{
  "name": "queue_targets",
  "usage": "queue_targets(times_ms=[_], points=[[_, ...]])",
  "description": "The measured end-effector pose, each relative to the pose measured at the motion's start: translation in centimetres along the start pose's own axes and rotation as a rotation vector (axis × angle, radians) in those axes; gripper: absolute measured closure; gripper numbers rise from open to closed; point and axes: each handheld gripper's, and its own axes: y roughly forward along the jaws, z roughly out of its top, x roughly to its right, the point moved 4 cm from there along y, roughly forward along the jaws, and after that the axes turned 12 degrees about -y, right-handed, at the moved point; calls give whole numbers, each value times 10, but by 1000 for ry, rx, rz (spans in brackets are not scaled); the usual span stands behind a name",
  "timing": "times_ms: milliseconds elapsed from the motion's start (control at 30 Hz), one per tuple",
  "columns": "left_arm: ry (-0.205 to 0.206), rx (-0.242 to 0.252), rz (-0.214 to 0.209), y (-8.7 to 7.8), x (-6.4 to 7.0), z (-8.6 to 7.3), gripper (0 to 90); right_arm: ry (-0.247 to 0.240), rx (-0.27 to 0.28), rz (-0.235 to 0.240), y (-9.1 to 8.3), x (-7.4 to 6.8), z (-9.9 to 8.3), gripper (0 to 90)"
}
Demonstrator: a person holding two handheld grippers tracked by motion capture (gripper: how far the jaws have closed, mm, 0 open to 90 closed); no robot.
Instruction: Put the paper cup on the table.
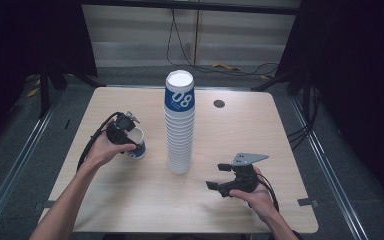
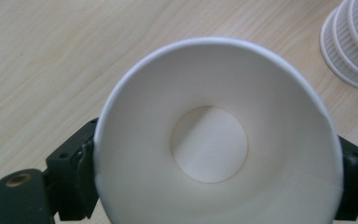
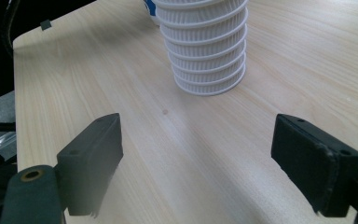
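Wooden desk (image 1: 130, 200), cup stack (image 1: 180, 125) at its centre.
Left claw (image 1: 125, 137) clamps a paper cup (image 1: 137, 142) nearer the left edge; right claw (image 1: 220, 176) gapes wide over bare wood near the front edge.

Looks like a lab or recording studio setup, not anyone's home. A plain light-wood table (image 1: 130, 200) stands alone on grey carpet, with black curtains (image 1: 360, 75) hanging on both sides, metal rails (image 1: 10, 170) running along the floor, stand legs at the back, and loose cables (image 1: 240, 67) trailing by the far wall.
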Motion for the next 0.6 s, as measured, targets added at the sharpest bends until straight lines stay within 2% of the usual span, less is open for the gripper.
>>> queue_targets(times_ms=[200, 267, 367, 400, 567, 600], points=[[-7, -4, -12, 4, 2, -1, 121, 3, 0, 4, 1, 0, 0, 166], [-1, -14, -4, 5, 1, -2, 122, 4, -1, 4, 1, 0, 0, 166], [-12, -24, -3, 7, 0, -5, 146, 0, -1, 4, 2, 0, 0, 166], [-24, -35, -18, 8, -1, -6, 150, 1, 0, 5, 2, 0, 0, 164], [-24, -37, -23, 12, -2, -11, 159, 1, 4, 4, 1, 0, 0, 163], [-36, -36, -24, 14, -3, -13, 158, 2, 2, 3, 1, 0, 0, 157]])
